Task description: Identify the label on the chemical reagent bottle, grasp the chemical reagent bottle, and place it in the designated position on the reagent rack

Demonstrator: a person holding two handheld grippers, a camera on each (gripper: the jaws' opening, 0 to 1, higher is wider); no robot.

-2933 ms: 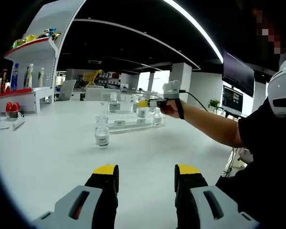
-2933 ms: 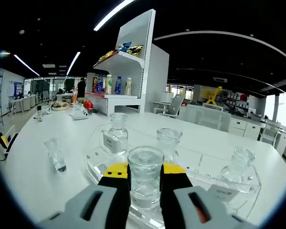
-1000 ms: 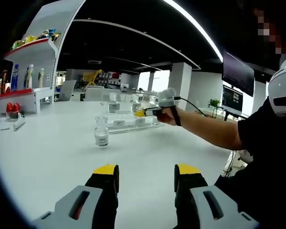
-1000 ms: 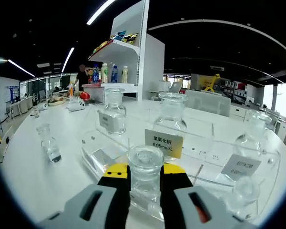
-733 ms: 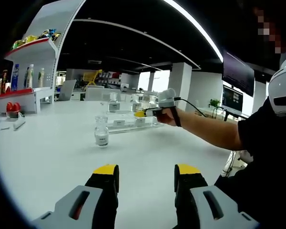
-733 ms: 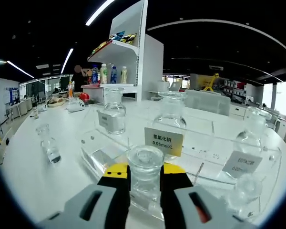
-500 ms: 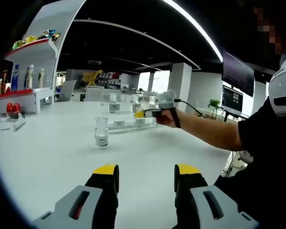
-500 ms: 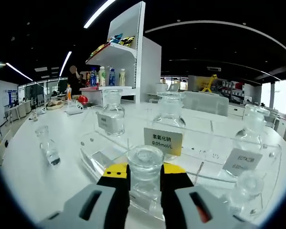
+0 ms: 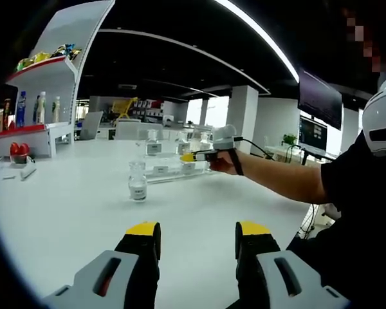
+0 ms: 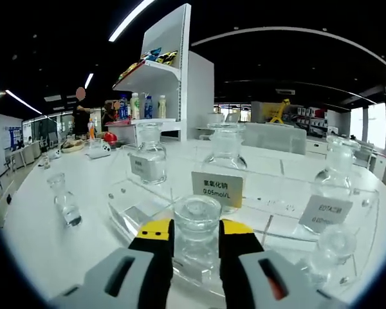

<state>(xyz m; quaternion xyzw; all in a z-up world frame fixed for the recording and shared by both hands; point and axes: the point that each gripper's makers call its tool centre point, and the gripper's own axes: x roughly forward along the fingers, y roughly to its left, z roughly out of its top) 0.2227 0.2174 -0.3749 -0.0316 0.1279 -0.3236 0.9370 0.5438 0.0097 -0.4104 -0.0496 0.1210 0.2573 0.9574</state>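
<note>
In the right gripper view, the right gripper (image 10: 196, 239) at lower centre has its yellow-tipped jaws either side of a clear glass stoppered reagent bottle (image 10: 196, 232) standing in the front row of the clear acrylic reagent rack (image 10: 136, 209); whether they still pinch it I cannot tell; in the left gripper view, the left gripper (image 9: 197, 237) hangs released over the white table (image 9: 71, 212), at lower centre; a small clear labelled bottle (image 9: 137, 183) stands alone mid-frame.
</note>
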